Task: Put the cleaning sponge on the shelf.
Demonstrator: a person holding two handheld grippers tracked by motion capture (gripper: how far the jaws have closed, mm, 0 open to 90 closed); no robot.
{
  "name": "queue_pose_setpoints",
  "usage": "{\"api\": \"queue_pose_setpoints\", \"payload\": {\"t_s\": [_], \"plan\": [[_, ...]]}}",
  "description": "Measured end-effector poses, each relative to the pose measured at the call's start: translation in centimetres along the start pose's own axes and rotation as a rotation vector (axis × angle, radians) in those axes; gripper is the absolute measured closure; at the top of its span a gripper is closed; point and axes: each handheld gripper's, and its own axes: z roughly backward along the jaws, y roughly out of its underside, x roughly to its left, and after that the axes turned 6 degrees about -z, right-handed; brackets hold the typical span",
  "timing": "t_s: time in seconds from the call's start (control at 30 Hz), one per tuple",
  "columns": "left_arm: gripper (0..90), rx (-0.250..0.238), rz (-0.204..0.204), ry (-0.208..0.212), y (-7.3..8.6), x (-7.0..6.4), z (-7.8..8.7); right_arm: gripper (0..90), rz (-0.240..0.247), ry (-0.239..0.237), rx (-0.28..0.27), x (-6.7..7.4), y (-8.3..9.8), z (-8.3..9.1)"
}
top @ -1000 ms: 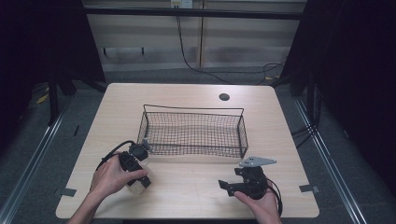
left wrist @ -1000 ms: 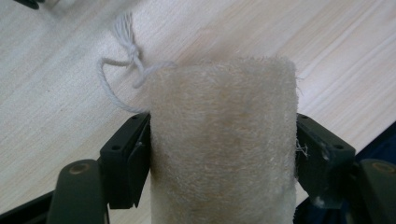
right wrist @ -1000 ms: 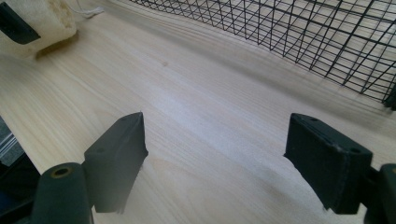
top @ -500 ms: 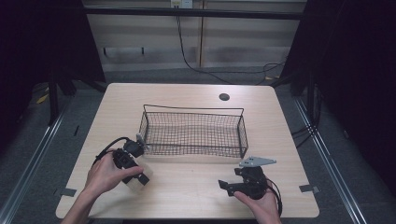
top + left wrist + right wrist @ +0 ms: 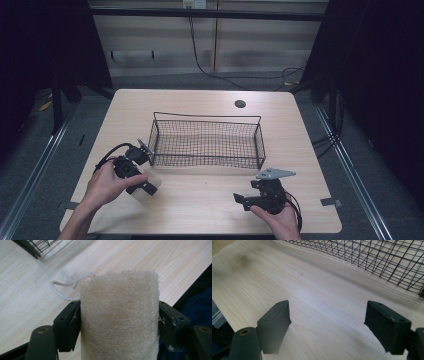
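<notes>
A beige loofah roll [image 5: 120, 322] with a white string loop [image 5: 62, 287] sits between the jaws of my left gripper [image 5: 117, 312], which is shut on it. From above, the left gripper [image 5: 145, 186] is at the table's front left, just off the wire basket's near left corner, and the loofah [image 5: 155, 180] shows pale at its tip. My right gripper [image 5: 243, 201] rests near the front edge at the right, pointing left. Seen close, the right gripper [image 5: 327, 315] has its jaws wide apart over bare wood, with nothing between them.
A black wire basket [image 5: 207, 142] stands in the middle of the wooden table [image 5: 200, 215], and I see nothing inside it. Its mesh wall [image 5: 372, 257] runs just beyond the right gripper. A round cable hole [image 5: 240, 104] lies behind the basket. Dark floor surrounds the table.
The left hand has shifted slightly left and turned a little with the loofah still held. The right gripper has not moved.
</notes>
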Motion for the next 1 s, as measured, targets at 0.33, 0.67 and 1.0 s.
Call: {"api": "queue_pose_setpoints", "payload": {"t_s": [0.33, 0.67, 1.0], "plan": [[28.1, -0.039, -0.002, 0.015, 0.1, -0.3, 1.3, 20.0, 0.0, 0.0, 0.002, 0.0, 0.0, 0.0], [28.1, -0.063, -0.013, 0.024, 0.3, -0.2, 2.7, 20.0, -0.001, -0.003, 0.005, 0.0, 0.0, -0.1], [28.1, -0.08, 0.01, 0.023, -0.7, 0.2, 3.9, 20.0, 0.003, -0.006, 0.004, 0.0, 0.0, -0.2]]}}
